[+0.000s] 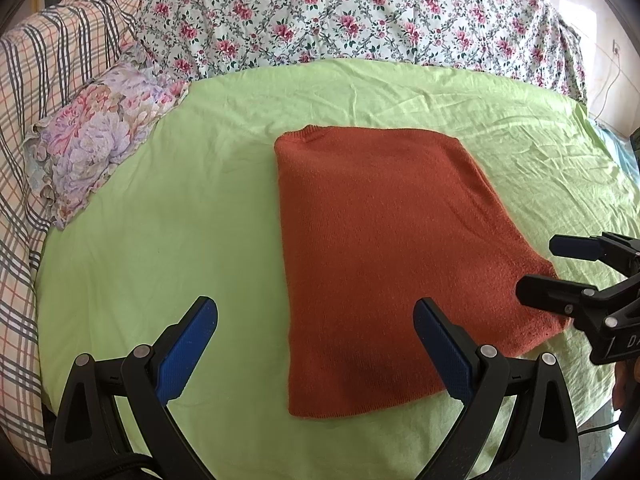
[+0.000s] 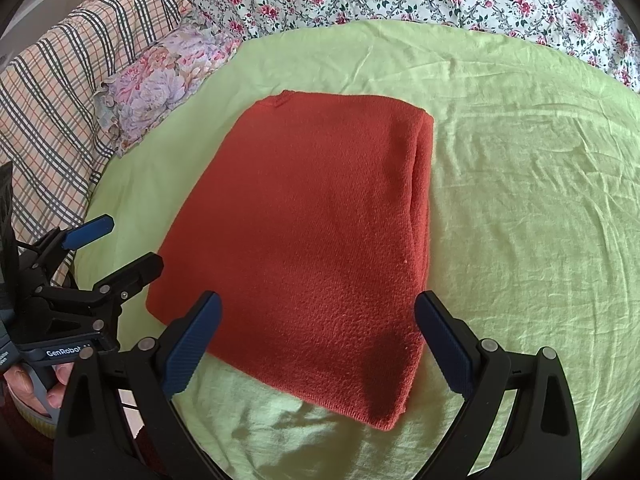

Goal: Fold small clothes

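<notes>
A: On the green sheet (image 1: 160, 240), the folded rust sweater (image 1: 380, 260) lay flat, well apart from the floral pillow (image 1: 96, 140).

B: And the grippers?

A: The left gripper (image 1: 316, 344) and right gripper (image 2: 318, 340) hung at the sweater's near edge, fingers spread wide, gripping nothing.

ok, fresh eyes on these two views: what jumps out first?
The folded orange sweater lying flat in the middle of the light green sheet. Next, the two open tools near its close edge, left tool and right tool, neither gripping it. Behind sit a flowered quilt and a small floral pillow.
</notes>
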